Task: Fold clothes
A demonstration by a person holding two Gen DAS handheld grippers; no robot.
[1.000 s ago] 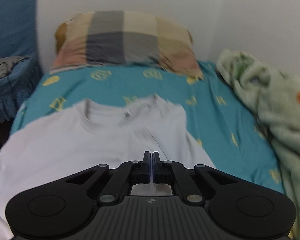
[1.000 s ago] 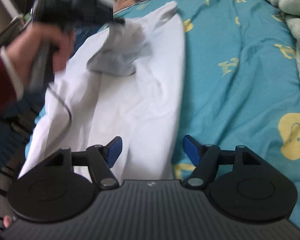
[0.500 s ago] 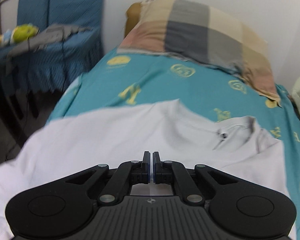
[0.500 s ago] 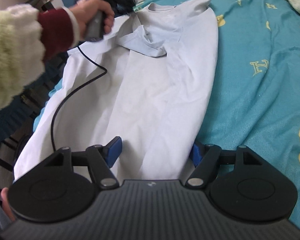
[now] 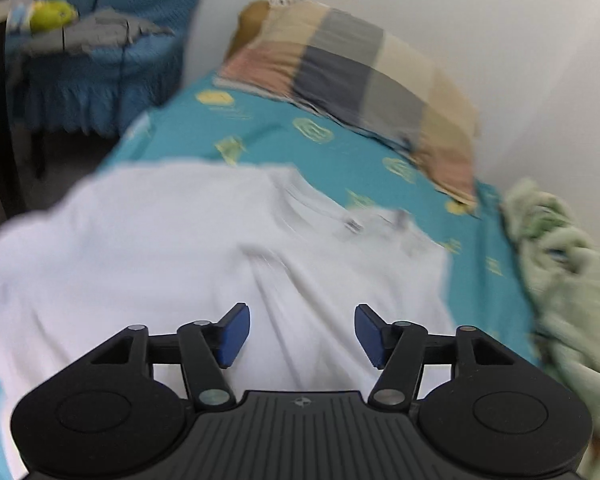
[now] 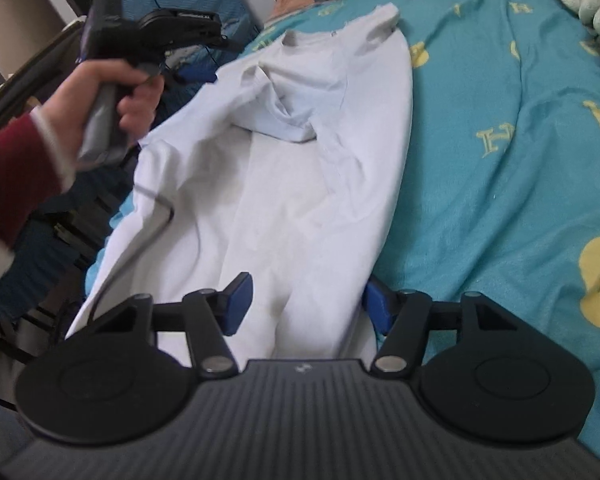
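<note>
A white T-shirt lies on a bed with a teal sheet that has yellow shapes and letters on it. The shirt is partly folded: one side is turned in over the middle, and a bunched sleeve sits on top near the neck. Its left part hangs a little over the edge of the bed. The right gripper is low at the bottom end of the shirt, with its blue fingers wide apart and the cloth lying between them — nothing is pinched. The left gripper also has its blue fingers wide apart above the shirt, and it holds nothing. That view is blurry, so small things are hard to see. In the right view, a hand in a dark red sleeve holds the left gripper up by the far left side of the shirt, and a black cord runs down across the cloth. At the head of the bed rests a checked pillow against the white wall. A fluffy pale green blanket is piled along the right side of the bed. Off to the left stands a blue chair with grey cloth and a yellow-green toy on it.
</note>
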